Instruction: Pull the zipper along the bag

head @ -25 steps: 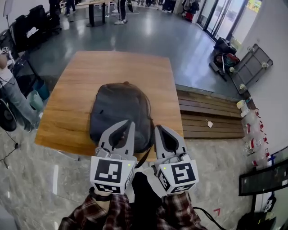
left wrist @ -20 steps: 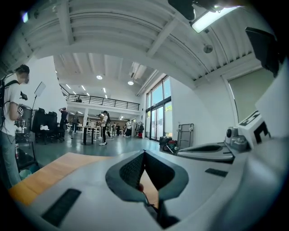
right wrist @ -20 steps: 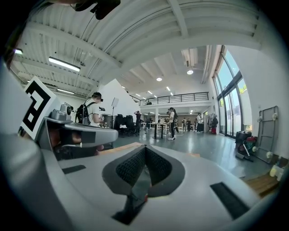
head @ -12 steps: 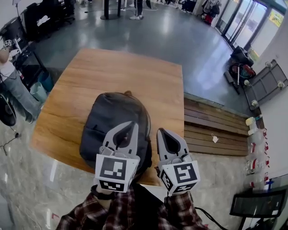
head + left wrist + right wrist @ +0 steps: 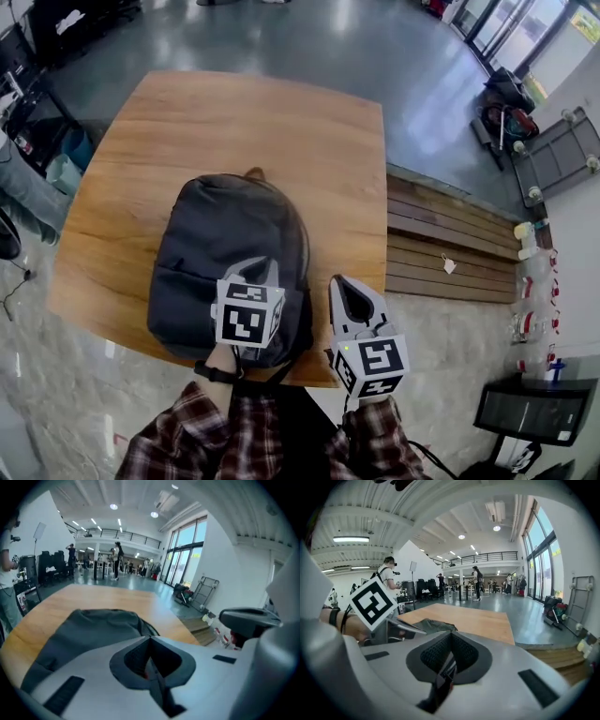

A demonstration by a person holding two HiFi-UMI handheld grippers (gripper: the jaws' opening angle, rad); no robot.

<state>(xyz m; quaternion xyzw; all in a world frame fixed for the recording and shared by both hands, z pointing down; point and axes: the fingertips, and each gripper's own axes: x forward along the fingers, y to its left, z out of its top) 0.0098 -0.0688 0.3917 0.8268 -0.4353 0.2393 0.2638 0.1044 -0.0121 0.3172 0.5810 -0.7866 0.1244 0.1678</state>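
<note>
Wooden surface (image 5: 281,122) lies bare far and right of the dark bag (image 5: 225,244) at its near edge. Your left gripper (image 5: 264,267) hangs over the bag, your right gripper (image 5: 339,283) just right of it, both jaws pressed together, empty. Grey floor (image 5: 300,37) lies beyond.

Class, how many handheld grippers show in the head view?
2. The left gripper is over the near end of the backpack; the right gripper is beside it, over the near right corner of the table.

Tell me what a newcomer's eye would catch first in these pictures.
A dark backpack lies on the near part of a wooden table. The left gripper, jaws together, is over the backpack's near end; the right gripper, also shut, is beside it at the table's near edge.
</note>
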